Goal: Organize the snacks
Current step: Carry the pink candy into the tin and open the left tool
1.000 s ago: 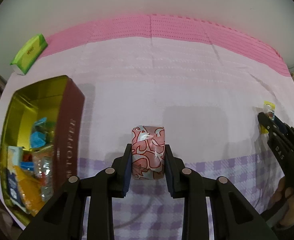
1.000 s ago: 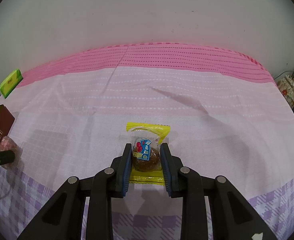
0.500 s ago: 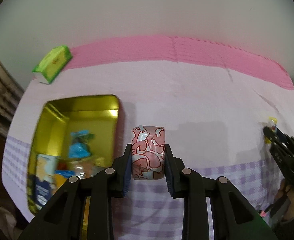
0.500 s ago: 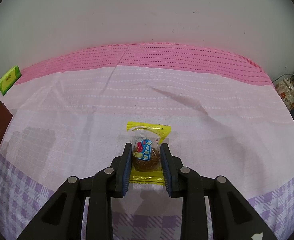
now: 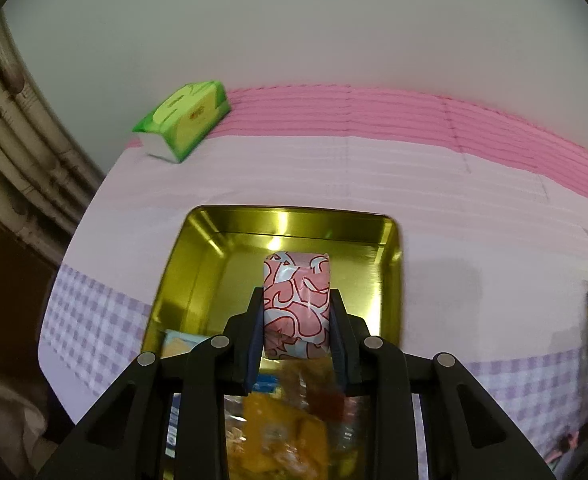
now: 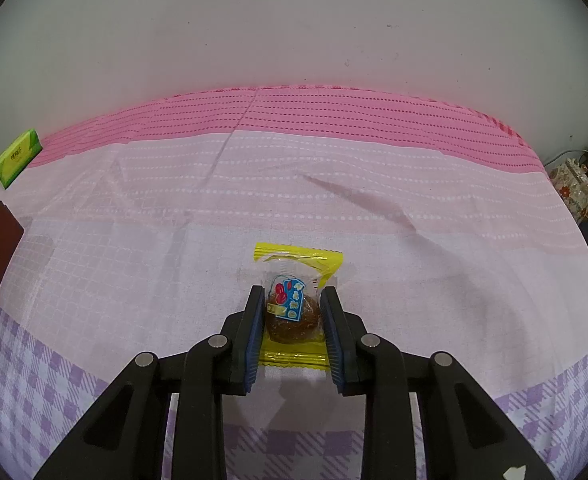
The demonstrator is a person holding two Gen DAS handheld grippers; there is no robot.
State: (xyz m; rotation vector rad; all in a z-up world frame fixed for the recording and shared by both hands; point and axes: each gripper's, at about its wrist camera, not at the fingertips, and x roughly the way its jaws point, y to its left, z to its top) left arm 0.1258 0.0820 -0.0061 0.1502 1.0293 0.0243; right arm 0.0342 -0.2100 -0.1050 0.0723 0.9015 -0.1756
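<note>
L gripper [image 5: 296, 320], black w/ blue pads, is pinching a pink-and-white snack packet w/ red swirl print [image 5: 296, 300], pads pressed on both its sides; packet sits upright btwn the fingers, held above the open gold-coloured metal tin [image 5: 198, 276], over the tin's bare far half. Near half of the tin holds other snacks: an orange wrapper [image 5: 282, 432] and a light-blue packet [image 5: 184, 342], both blurred and partly hidden behind the gripper, so can't tell more. Tin rests on a cloth-covered table [image 5: 474, 248]: cloth is pale pink in the middle, bright pink stripe at the far edge, lilac check at the near edge. Green tissue pack [image 5: 184, 120] lies at the far-left corner of the cloth, well apart from the tin. R gripper [image 6: 292, 320], same black build w/ blue pads, is closed on a clear wrapper w/ yellow ends holding a round brown snack [image 6: 294, 304]; pads touch the wrapper on both sides, and the wrapper lies flat on the cloth in the pale pink/check zone. In the R wrist view the tin's dark red outer wall w/ "TOFFEE" lettering shows at the far-left edge, well apart from the brown snack. R gripper's tip also shows at the right edge of the L wrist view, too small for detail.
</note>
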